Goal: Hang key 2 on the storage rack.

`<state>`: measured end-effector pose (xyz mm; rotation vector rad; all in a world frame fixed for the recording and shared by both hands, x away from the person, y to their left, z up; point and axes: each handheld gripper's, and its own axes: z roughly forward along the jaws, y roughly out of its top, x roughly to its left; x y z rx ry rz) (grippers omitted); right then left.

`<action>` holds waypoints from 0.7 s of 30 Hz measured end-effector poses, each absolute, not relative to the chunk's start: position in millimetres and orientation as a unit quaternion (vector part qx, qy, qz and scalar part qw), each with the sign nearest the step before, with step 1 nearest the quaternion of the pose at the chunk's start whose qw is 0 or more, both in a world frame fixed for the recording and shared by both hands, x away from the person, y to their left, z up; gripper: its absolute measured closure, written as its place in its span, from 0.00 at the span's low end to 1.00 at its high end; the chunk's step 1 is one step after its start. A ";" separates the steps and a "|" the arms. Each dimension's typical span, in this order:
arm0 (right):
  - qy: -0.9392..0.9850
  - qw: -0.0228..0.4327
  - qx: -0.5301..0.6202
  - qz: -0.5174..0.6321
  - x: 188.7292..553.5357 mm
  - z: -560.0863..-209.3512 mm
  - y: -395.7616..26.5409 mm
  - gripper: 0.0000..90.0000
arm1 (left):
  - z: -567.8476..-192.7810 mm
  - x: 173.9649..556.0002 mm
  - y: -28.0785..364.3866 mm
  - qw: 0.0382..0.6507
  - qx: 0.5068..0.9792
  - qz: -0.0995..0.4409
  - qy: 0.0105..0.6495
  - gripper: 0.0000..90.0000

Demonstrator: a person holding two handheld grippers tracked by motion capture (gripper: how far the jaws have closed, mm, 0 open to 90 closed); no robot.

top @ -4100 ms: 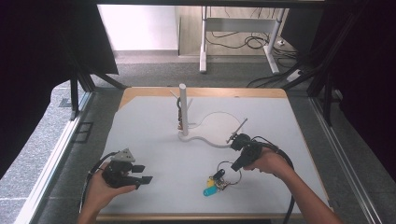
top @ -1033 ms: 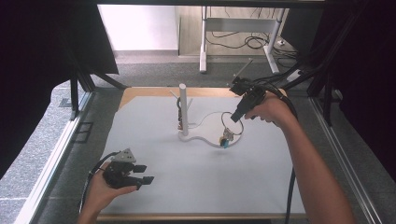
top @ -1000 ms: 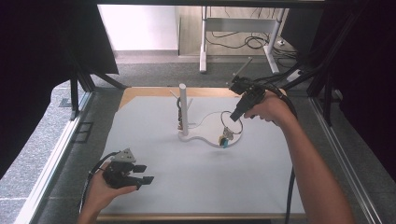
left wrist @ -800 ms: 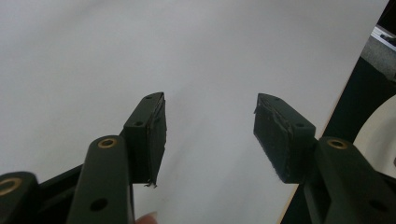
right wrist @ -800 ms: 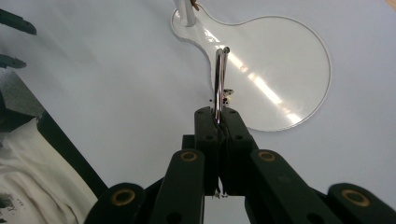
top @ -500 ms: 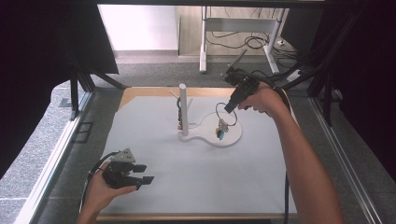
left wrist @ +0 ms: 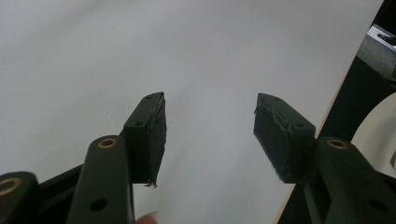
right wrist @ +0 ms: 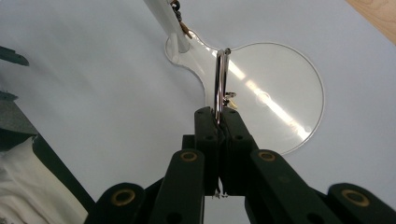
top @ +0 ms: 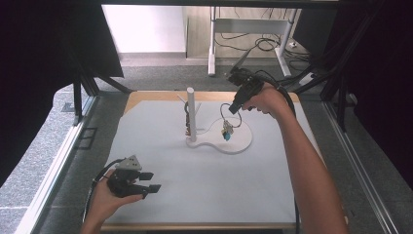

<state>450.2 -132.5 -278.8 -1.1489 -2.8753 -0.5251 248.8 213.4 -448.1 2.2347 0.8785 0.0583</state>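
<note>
My right gripper (top: 233,110) is raised over the far part of the table, shut on a metal key ring (top: 226,118) with small charms, one blue, dangling below it. In the right gripper view the ring (right wrist: 219,84) stands edge-on, pinched between the closed jaws. It hangs above the round white base (top: 238,141) of a stand, to the right of the white upright post (top: 192,114), which has a short peg and a small dark item hanging on it. My left gripper (top: 150,185) rests low at the near left of the table, open and empty (left wrist: 210,133).
The white table top (top: 204,185) has a wooden edge at the back. Dark metal frame legs stand at both sides. A desk frame and cables lie on the floor beyond the table.
My right gripper has carried the key ring from the near right of the table up and back, then left toward the post. The left gripper stayed in place.
</note>
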 end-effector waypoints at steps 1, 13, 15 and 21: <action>-0.915 0.000 -0.367 -0.166 450.9 -279.1 -131.4 0.97 | -448.2 248.7 213.2 0.362 0.867 0.022 0.342 0.49; -0.918 0.001 -0.365 -0.155 466.6 -290.6 -116.9 0.97 | -448.2 249.8 215.2 0.366 0.866 0.022 0.340 0.49; -0.919 0.001 -0.362 -0.153 468.5 -290.9 -114.5 0.97 | -448.3 250.0 215.2 0.366 0.866 0.021 0.339 0.49; -0.920 0.001 -0.361 -0.154 471.0 -291.8 -109.6 0.97 | -447.3 249.7 215.3 0.367 0.868 0.022 0.334 0.49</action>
